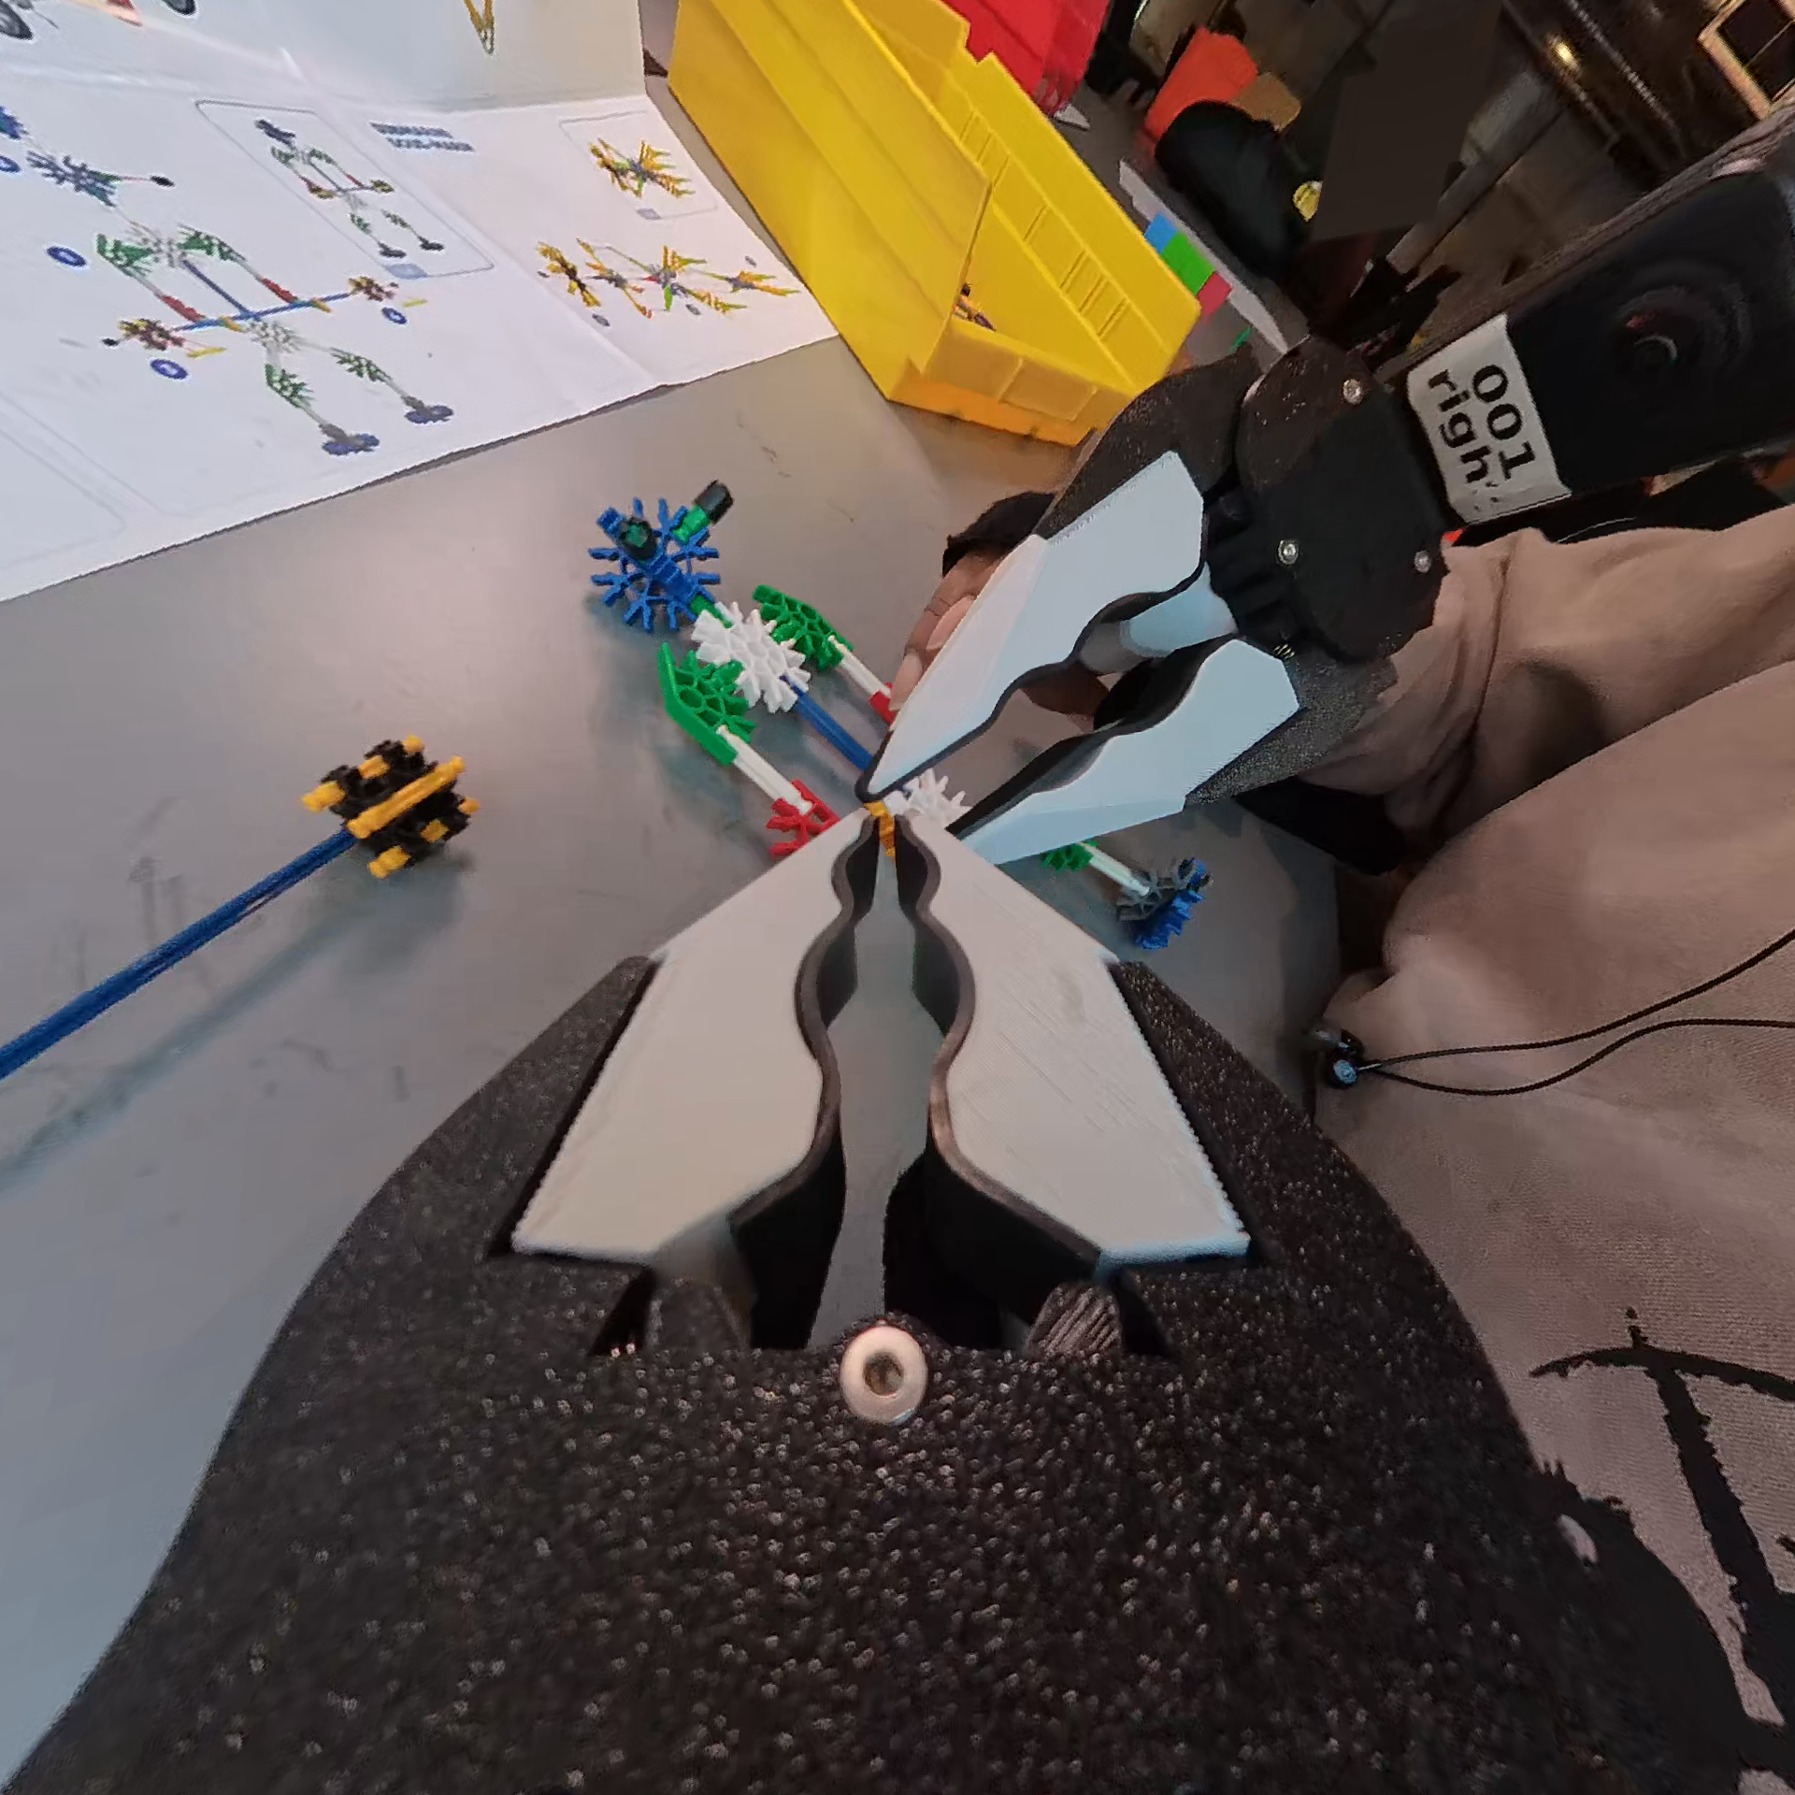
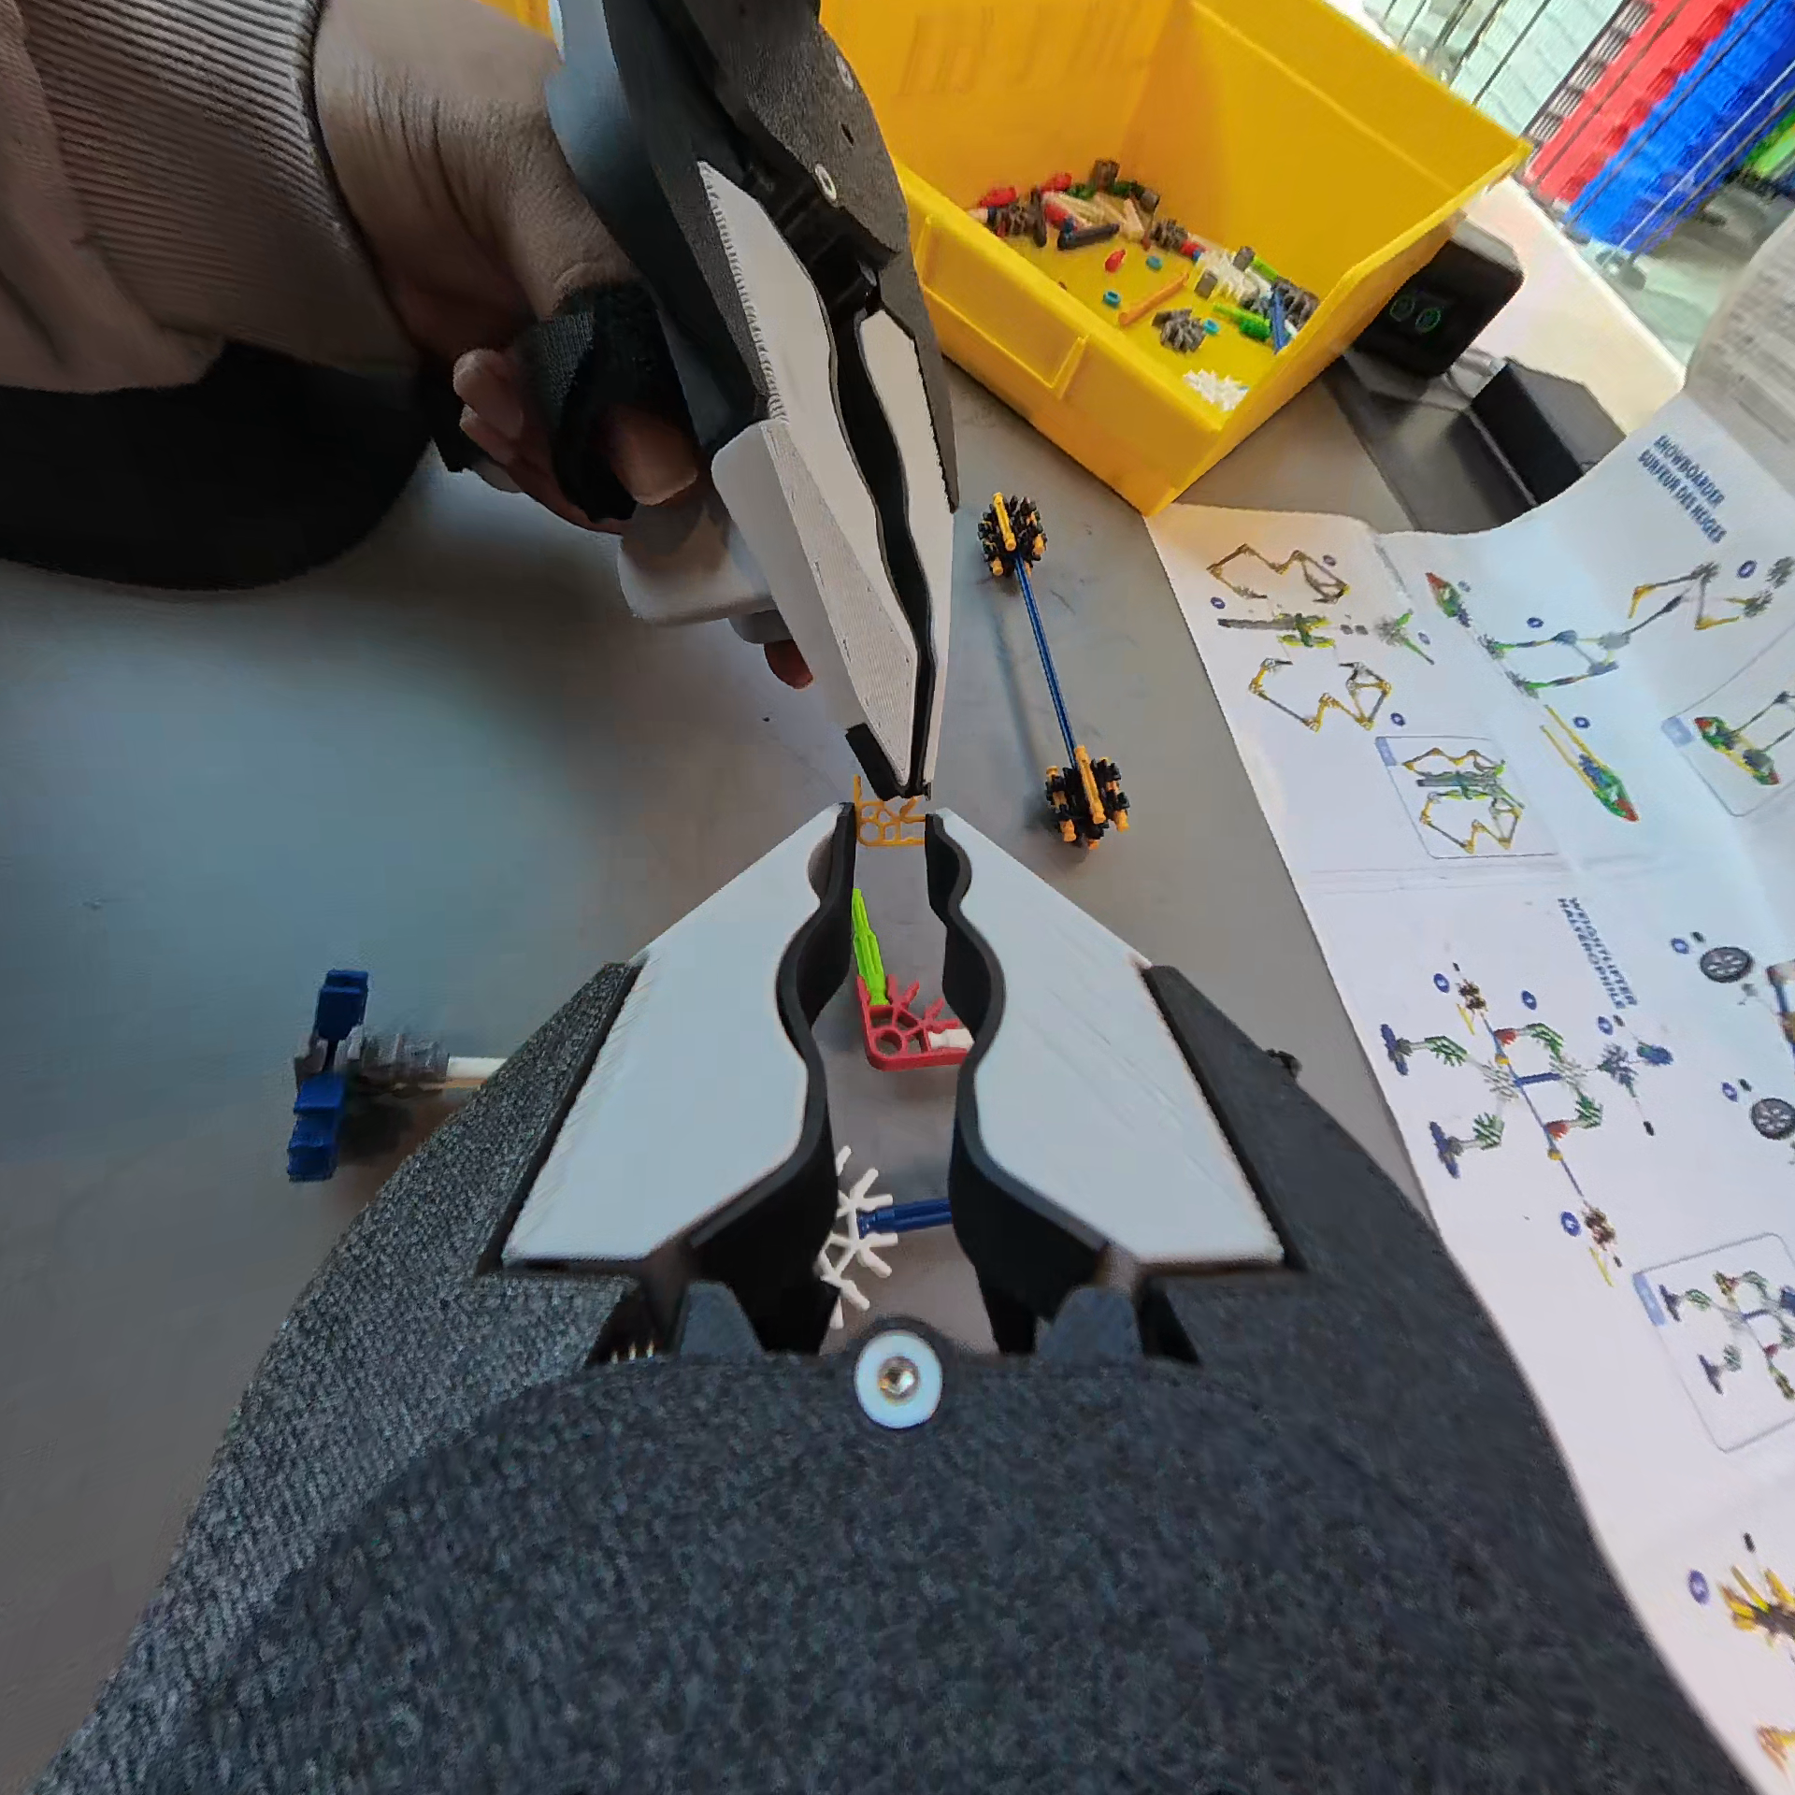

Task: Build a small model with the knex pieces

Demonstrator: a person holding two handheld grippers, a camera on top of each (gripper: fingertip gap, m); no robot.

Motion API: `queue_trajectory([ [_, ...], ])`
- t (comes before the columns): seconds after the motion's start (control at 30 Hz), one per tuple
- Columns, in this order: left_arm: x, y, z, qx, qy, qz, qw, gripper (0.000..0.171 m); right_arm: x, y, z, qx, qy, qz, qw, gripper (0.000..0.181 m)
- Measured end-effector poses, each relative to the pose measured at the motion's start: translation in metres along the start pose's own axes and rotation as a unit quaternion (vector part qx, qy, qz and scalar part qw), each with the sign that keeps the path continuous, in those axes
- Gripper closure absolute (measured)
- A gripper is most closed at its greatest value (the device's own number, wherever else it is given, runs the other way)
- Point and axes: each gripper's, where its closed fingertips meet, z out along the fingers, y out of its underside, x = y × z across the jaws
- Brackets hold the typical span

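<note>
The left gripper (image 1: 882,821) has its jaws clenched almost fully on a small orange connector (image 2: 879,826), pinching it by one edge and holding it just above the table (image 1: 291,1117). The right gripper (image 2: 889,821) meets it tip to tip. Its jaws are spread, one to each side of the connector, and they do not seem to clamp it, though the pictures do not settle whether a pad touches. Right under the connector lies a part-built model (image 1: 748,670): blue, white and green connectors joined by rods. Nearest the connector are a red piece (image 2: 903,1030) with a lime rod (image 2: 867,947) plugged in and a white snowflake piece (image 2: 855,1224) on a blue rod. A blue-and-grey end piece (image 2: 330,1068) of the model lies off to one side of the connector. So much of the model stands joined, while the orange connector is not yet plugged into any of it. Near the connector, on the far side from the model, a finished axle (image 2: 1044,670) lies by itself, a blue rod with a black-and-yellow wheel on each end. Beyond the axle a printed sheet (image 2: 1554,874) of building diagrams is spread flat. Farthest from the connector sits a yellow bin (image 2: 1360,136), open-topped, with a thin scatter of loose parts (image 2: 1146,253) on its floor: red, orange, green, blue, grey and white rods and connectors. Most of the bin's floor shows bare.
</note>
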Motion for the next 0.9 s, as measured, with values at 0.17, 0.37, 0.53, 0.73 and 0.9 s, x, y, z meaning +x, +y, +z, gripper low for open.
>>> queue_trajectory([
  [0.17,-0.027,0.023,0.000,-0.075,-0.040,0.011,0.996,0.169,-0.004,0.021,0.029,-0.089,-0.023,0.049,0.995,0.168],
  [0.37,-0.041,0.039,0.004,-0.118,-0.079,0.048,0.989,0.169,-0.009,0.037,0.039,-0.141,-0.043,0.075,0.986,0.168],
  [0.53,-0.047,0.044,0.001,-0.131,-0.106,0.083,0.982,0.169,-0.011,0.040,0.035,-0.152,-0.063,0.073,0.984,0.162],
  [0.73,-0.035,0.041,-0.001,-0.124,-0.098,0.137,0.978,0.154,-0.011,0.043,0.026,-0.163,-0.096,0.072,0.979,0.159],
  [0.9,-0.038,0.056,0.007,-0.175,-0.130,0.212,0.953,0.147,-0.015,0.053,0.021,-0.186,-0.123,0.035,0.974,0.176],
])
